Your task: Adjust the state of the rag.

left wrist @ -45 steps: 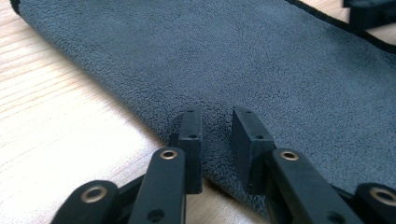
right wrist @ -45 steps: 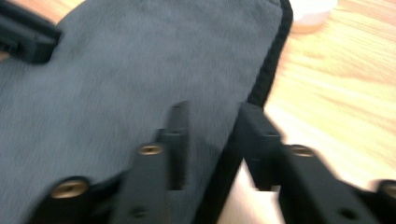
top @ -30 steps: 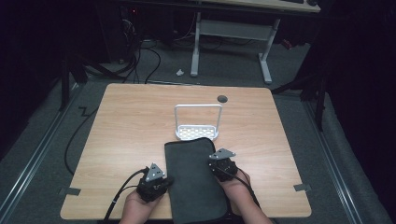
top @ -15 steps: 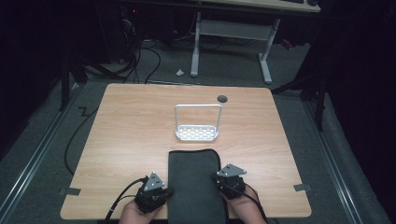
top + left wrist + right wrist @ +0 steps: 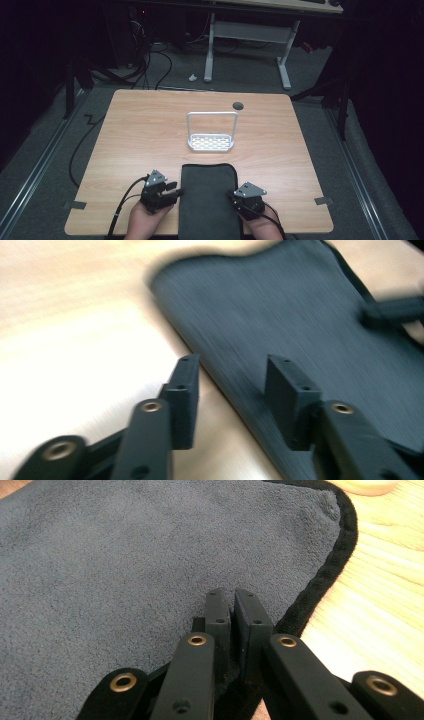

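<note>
Here is the dark grey cloth (image 5: 209, 200), lying flat on the table (image 5: 140, 130) and running off its near edge between the two grippers. The left gripper (image 5: 172, 192) sits at the cloth's left border, and in the left gripper view its jaws stand wide apart: one over bare wood, the other over the cloth (image 5: 310, 320), with the fabric's edge running up between them. Nothing is clamped there. The picture is blurred, so whether the jaws touch the fabric is hard to say.

Over on the other side, the right gripper (image 5: 235, 196) is at the cloth's right border. In the right gripper view its jaws are pressed nearly together, with a sliver of a gap, right at the black-bound hem of the cloth (image 5: 125, 570). It seems to be pinching that hem, though the fabric between the jaws is hard to make out.

Well beyond both grippers, past the cloth's far end, a white wire rack (image 5: 211, 132) stands upright on the table.
</note>
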